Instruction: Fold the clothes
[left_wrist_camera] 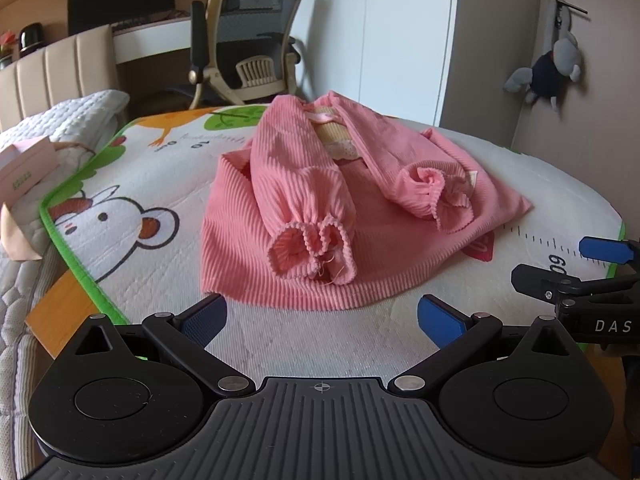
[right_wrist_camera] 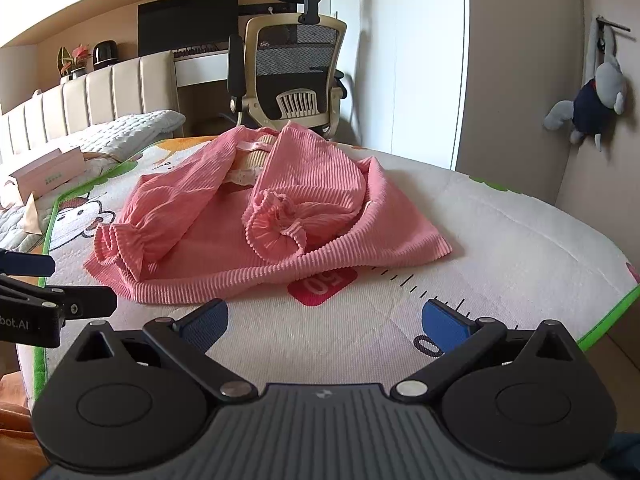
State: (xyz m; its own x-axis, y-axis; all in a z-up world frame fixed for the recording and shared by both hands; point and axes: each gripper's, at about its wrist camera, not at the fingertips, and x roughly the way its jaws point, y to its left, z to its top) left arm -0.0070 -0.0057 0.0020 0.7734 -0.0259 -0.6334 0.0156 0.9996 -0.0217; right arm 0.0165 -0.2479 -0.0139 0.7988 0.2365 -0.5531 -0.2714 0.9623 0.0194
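Note:
A pink ribbed garment lies on a cartoon-printed mat, hem toward me. Both frilled sleeves are folded in over its body, and a cream inner piece shows at the collar. My left gripper is open just short of the hem, its blue pads apart and holding nothing. In the right wrist view my right gripper is open too, near the hem over a red patch printed on the mat. Each view shows the other gripper at its edge.
A pink box rests on the quilted bedding at the left. An office chair and a desk stand behind the mat. A grey plush toy hangs on the right wall. The mat's green edge is close on the right.

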